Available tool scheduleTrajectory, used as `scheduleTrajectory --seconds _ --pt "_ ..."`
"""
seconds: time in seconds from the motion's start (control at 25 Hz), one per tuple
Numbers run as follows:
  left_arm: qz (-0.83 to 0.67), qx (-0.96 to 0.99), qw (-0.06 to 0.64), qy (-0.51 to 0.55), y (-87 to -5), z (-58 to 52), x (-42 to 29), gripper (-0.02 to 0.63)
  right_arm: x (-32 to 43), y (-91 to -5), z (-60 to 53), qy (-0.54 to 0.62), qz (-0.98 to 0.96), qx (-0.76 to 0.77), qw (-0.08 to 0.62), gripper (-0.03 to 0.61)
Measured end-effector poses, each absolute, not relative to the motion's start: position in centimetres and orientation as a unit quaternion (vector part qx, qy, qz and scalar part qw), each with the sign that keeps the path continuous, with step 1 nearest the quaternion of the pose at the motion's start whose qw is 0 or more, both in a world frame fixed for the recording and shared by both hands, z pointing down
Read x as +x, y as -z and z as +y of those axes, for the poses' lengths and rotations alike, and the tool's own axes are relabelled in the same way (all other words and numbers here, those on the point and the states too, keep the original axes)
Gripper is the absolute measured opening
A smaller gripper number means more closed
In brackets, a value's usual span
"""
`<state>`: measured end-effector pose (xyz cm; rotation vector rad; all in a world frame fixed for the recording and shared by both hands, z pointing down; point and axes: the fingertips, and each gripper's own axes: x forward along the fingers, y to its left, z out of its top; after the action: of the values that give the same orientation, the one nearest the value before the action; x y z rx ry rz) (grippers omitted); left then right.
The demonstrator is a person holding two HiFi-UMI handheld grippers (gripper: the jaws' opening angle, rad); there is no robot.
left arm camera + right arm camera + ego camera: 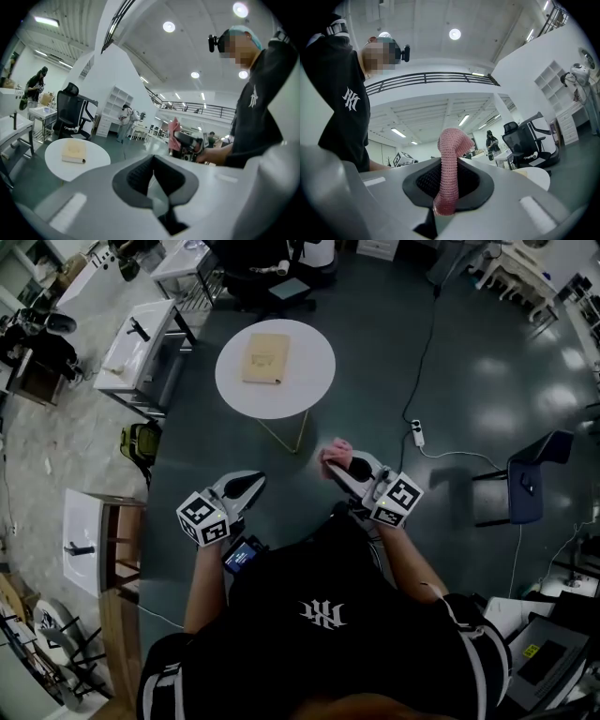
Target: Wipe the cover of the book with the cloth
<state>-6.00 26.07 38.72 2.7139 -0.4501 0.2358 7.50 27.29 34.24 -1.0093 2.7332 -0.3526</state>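
On the round white table, close to its middle and a little toward the far edge, the tan book lies flat. Its long axis runs from the near edge to the far edge, slightly tilted. Short of the table's near edge, over the dark floor, the right gripper is clamped on the pink cloth, which stands up from the jaws with its top flopped over. The left gripper has its jaws together, nothing between them. Both are well apart from the book.
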Motion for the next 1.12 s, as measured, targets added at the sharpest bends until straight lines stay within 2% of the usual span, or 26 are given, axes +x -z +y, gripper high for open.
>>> scheduleTrajectory --seconds 0.44,0.68,1.12 --pt "-0.251 0.945 0.185 -0.097 -38.0 15.4 0.9 0.003 18.1 -33.1 19.6 0.119 0.939 -0.309 0.090 0.040" --pt "-0.293 0.930 0.182 -0.126 -39.5 12.3 5.2 0.003 23.7 -35.3 16.8 0.139 0.948 -0.277 0.071 0.040" --pt "-0.377 0.890 0.226 -0.120 -41.9 4.2 1.7 0.005 23.3 -37.6 8.4 0.177 0.950 -0.245 0.070 0.040"
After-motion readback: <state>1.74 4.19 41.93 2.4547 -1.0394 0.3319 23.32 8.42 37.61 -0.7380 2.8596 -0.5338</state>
